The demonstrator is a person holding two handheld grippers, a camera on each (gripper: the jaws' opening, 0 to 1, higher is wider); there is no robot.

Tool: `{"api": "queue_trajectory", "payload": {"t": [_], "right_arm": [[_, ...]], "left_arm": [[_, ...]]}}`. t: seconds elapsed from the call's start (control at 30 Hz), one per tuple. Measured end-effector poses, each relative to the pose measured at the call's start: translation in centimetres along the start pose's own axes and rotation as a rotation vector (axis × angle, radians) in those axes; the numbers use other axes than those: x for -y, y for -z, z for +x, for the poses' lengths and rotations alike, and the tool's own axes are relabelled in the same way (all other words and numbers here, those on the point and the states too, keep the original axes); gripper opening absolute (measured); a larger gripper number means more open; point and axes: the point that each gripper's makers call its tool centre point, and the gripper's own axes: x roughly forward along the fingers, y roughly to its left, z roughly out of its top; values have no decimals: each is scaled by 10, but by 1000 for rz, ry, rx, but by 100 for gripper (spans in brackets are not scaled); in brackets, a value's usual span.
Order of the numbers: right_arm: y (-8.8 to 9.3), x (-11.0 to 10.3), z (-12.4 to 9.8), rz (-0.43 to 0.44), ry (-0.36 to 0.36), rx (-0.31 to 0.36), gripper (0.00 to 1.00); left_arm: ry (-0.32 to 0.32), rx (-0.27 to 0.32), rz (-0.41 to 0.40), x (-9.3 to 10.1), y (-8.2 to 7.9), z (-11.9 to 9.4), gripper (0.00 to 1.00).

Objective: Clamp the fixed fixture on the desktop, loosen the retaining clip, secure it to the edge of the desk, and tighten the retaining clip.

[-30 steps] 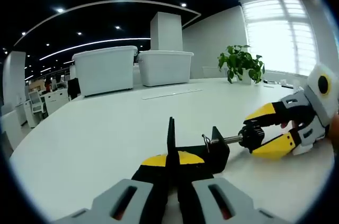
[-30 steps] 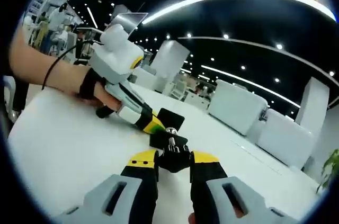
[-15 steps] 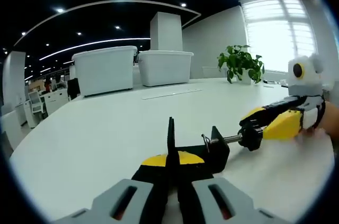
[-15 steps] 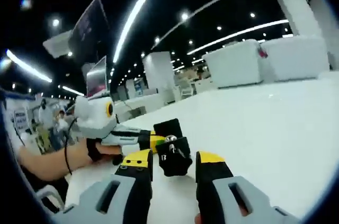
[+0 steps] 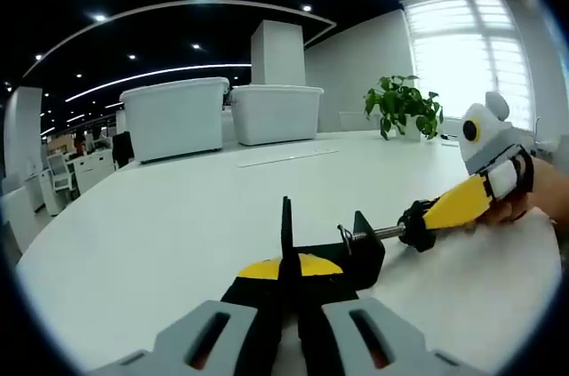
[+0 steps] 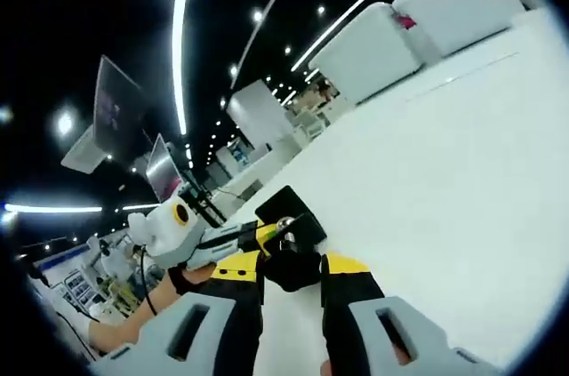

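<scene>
The black clamp fixture (image 5: pixel 327 250) lies on the white desk (image 5: pixel 178 216), and my left gripper (image 5: pixel 286 269) is shut on its upright plate. Its threaded screw (image 5: pixel 378 235) sticks out to the right and ends in a black knob (image 5: pixel 416 226). My right gripper (image 5: pixel 453 205) comes in from the right, rolled on its side and shut on that knob. In the right gripper view the knob (image 6: pixel 291 270) sits between the yellow-tipped jaws of my right gripper (image 6: pixel 291 267). Beyond it are the clamp body (image 6: pixel 290 209) and the left gripper (image 6: pixel 233 236).
Two white storage bins (image 5: pixel 178 116) (image 5: pixel 277 112) stand at the far side of the desk, and a potted plant (image 5: pixel 405 106) stands at the back right before a bright window. A person's hand (image 6: pixel 147 314) holds the left gripper. Monitors (image 6: pixel 111 118) stand beyond the desk.
My right gripper has rolled about its own axis with the knob in its jaws; its view has rotated strongly. The left gripper and the clamp body have not moved.
</scene>
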Motion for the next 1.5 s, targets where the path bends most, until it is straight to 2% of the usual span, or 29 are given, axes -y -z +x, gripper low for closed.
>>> {"api": "queue_trajectory", "payload": {"t": [0.1, 0.17, 0.33, 0.4, 0.47, 0.5, 0.57, 0.63, 0.8, 0.9, 0.93, 0.97, 1.0, 1.03, 1.07, 1.13, 1.27, 1.3, 1.4, 1.5], "right_arm": [[2, -4, -1, -22, 3, 9, 23], [0, -5, -1, -102, 13, 23, 23], [2, -20, -3, -524, 83, 67, 22], [6, -29, -4, -754, 132, 78, 22], [-4, -21, 1, -977, 183, 80, 22], [-2, -22, 2, -1043, 193, 74, 22], [-1, -22, 4, -1054, 193, 70, 22], [-1, -23, 3, -1007, 182, 72, 22], [2, -27, 2, -1008, 186, 76, 23], [0, -23, 1, -971, 177, 80, 23], [-2, -20, 1, -916, 165, 83, 23], [-5, -22, 0, -801, 124, 103, 24], [-5, -22, 0, -730, 104, 107, 26], [-9, -19, -3, -608, 83, 106, 28], [-12, -13, -4, -528, 88, 106, 29], [-21, -4, -6, -394, 82, 127, 32], [-34, -3, -9, -167, -20, 179, 32], [-33, -5, -9, -145, -38, 177, 32], [-30, -6, -7, -153, -50, 156, 30], [-10, -7, -2, -141, -43, 51, 30]], "left_arm": [[-1, 0, 0, 4, 0, -5, 5], [-1, 0, 0, 5, 0, -6, 5], [0, 1, 0, 8, 0, -7, 5], [0, 1, 0, 8, -1, -7, 5], [0, 0, -1, 9, -1, -8, 6], [-1, 0, -2, 9, -1, -8, 6], [-1, -1, -2, 10, -1, -8, 6], [-1, 0, -1, 10, -1, -8, 6], [0, -1, -2, 8, 0, -6, 6], [1, -1, -3, 7, 0, -6, 6], [1, -1, -2, 6, 0, -5, 6], [1, 0, 0, 6, -1, -5, 6], [1, -1, -1, 5, 0, -4, 6], [2, -1, -1, 4, 0, -4, 6], [3, -1, -1, 4, 0, -4, 6], [4, 0, 1, 3, 0, -3, 6], [2, 0, 1, 3, 0, -5, 6], [3, 0, 1, 3, 0, -5, 6], [4, 0, 1, 3, 0, -4, 6], [5, 0, 1, 1, 0, -3, 6]]}}
